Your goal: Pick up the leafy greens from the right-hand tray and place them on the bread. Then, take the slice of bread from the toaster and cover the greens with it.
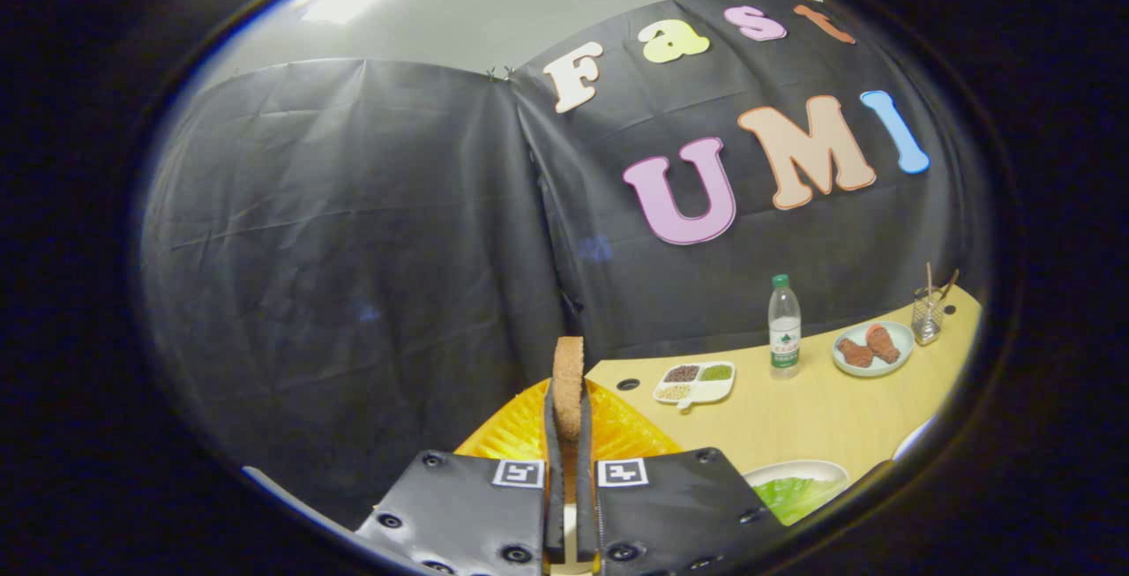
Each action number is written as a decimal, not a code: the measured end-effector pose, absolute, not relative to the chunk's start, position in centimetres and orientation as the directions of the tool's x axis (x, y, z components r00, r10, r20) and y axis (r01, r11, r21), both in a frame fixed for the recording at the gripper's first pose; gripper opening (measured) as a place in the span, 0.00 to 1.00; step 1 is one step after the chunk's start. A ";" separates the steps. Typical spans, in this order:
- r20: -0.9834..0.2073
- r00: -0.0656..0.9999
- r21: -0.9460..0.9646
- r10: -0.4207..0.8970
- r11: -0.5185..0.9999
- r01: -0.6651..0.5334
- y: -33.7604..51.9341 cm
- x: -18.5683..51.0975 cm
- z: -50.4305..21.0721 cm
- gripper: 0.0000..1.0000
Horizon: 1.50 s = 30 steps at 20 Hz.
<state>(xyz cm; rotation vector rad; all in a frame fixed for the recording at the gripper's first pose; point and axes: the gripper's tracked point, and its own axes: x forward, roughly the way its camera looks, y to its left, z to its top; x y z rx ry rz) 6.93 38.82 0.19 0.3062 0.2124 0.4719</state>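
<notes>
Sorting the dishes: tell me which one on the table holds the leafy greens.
The white plate just right of the tongs, which grip the bread slice. The divided dish holds grains; the far plate brown pieces.

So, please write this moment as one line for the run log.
gripper: shut on bread slice | slice: upright, edge-on, above yellow toaster | leafy greens: on plate
</notes>
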 end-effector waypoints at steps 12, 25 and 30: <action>-0.143 0.924 0.421 0.355 0.867 -0.268 28.0 7.1 -2.5 0.08; -0.393 0.858 0.468 0.331 0.875 -0.122 26.4 6.3 -15.0 0.08; -0.435 0.867 0.408 0.244 0.912 -0.052 23.7 5.9 -16.5 0.08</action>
